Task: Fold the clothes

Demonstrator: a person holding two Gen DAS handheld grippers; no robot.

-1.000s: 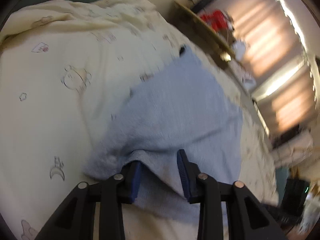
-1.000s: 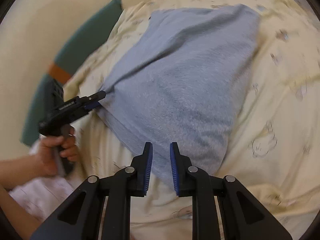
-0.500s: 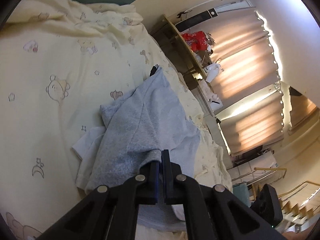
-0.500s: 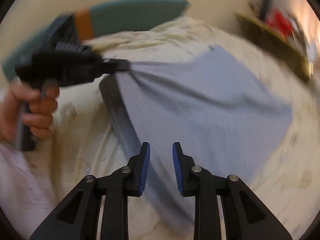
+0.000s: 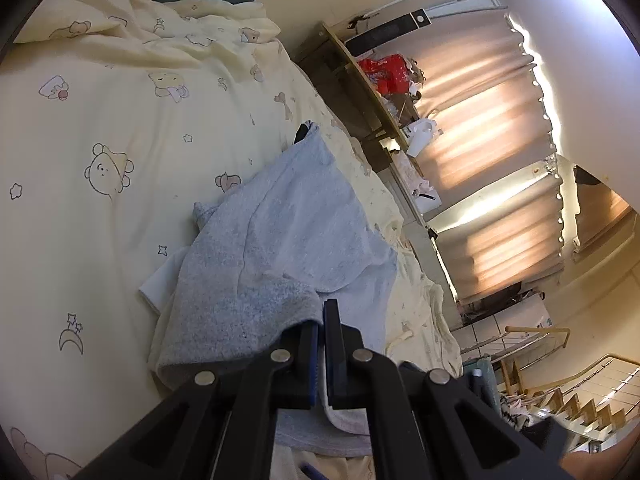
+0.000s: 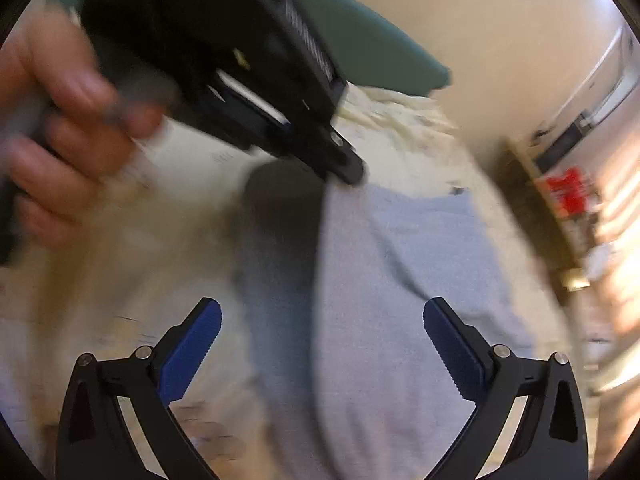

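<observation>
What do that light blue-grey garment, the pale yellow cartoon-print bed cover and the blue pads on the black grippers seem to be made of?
The light blue-grey garment looks like soft knit, perhaps cotton jersey: matte, heathered, limp folds. The pale yellow cartoon-print bed cover looks like thin woven cloth, matte and finely creased. The blue pads on the right gripper look ribbed and matte, perhaps rubber or plastic. The left gripper looks like black hard plastic with metal pins.

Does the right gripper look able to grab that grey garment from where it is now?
Probably yes. The right gripper is wide open with the grey garment directly ahead and nothing between them; the left gripper pinches a far corner, off its path.
</observation>
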